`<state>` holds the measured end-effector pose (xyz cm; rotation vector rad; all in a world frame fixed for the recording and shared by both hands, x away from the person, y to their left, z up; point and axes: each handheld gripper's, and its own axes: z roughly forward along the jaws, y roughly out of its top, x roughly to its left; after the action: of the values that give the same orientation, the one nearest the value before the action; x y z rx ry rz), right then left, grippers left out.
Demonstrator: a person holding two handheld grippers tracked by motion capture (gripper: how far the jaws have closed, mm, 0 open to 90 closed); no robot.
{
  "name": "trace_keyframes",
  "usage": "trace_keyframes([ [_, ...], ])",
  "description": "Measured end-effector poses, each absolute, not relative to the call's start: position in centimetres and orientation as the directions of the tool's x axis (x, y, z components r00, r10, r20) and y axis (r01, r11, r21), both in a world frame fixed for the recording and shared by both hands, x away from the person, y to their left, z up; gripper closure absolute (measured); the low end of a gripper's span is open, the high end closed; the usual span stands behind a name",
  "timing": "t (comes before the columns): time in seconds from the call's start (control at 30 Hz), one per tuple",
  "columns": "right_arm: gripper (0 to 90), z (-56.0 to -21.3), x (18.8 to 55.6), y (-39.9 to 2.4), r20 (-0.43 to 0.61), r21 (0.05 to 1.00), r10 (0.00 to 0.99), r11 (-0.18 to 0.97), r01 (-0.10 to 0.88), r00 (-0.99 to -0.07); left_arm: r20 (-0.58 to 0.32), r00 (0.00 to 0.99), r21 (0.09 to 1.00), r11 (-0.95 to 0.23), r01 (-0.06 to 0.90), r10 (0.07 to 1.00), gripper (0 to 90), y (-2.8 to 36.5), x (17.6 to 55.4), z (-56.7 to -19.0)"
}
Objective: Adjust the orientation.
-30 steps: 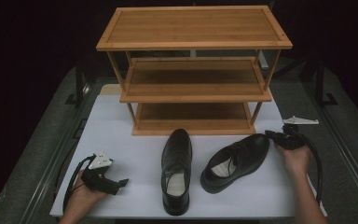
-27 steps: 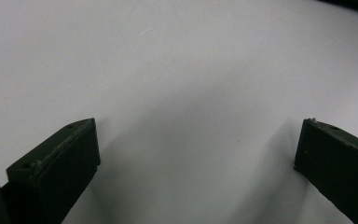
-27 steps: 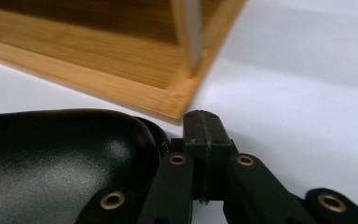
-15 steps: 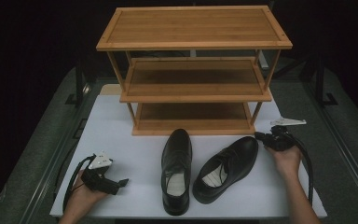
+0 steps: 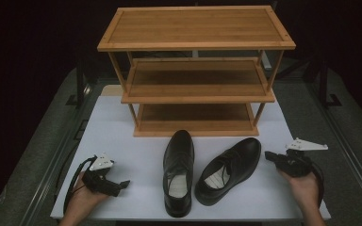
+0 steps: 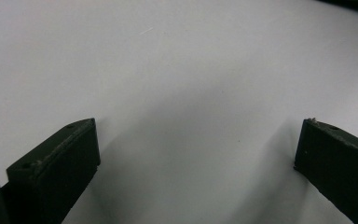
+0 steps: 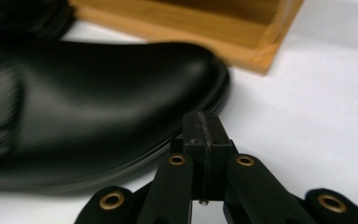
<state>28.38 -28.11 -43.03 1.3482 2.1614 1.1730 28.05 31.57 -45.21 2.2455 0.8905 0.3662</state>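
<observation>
Two black leather shoes lie on the white table top (image 5: 122, 136) in front of a three-tier wooden rack (image 5: 195, 28). The left shoe (image 5: 178, 169) points straight at the rack. The right shoe (image 5: 231, 167) lies at a slant, its toe to the upper right. My right gripper (image 5: 267, 155) is shut with nothing in it, its tip just off that toe. In the right gripper view the shut jaws (image 7: 204, 122) sit close beside the shoe's toe (image 7: 98, 107). My left gripper (image 5: 122, 183) rests low at the front left, open (image 6: 200, 135) over bare table.
The rack's bottom corner (image 7: 242, 51) stands just beyond the right shoe's toe. All three rack shelves are bare. The table's front edge runs close under both hands, and dark floor with metal rails flanks the table.
The right gripper first pushed the right shoe's toe leftward, turning the shoe, then drew back toward the front right, away from the toe. The left hand has stayed put.
</observation>
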Motion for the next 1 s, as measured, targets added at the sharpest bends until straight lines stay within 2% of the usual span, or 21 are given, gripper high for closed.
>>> trace_keyframes([
  [0.27, 89.8, -44.0, 25.4, -26.1, 0.166, 0.765, 0.820, 0.244, 0.597, -0.548, 0.009, 0.726, 0.687, -0.531, 0.495, 0.688, 0.0, 31.6, 28.1, -45.2],
  [0.63, 89.9, -45.0, 25.8, -25.0, 0.159, 0.733, 0.801, 0.296, 0.612, -0.577, 0.008, 0.726, 0.687, -0.531, 0.496, 0.688, 0.0, 31.6, 28.1, -45.2],
  [1.0, 89.9, -45.1, 26.3, -25.0, 0.175, 0.737, 0.798, 0.282, 0.614, -0.577, 0.008, 0.726, 0.687, -0.531, 0.496, 0.688, 0.0, 31.6, 28.1, -45.2],
])
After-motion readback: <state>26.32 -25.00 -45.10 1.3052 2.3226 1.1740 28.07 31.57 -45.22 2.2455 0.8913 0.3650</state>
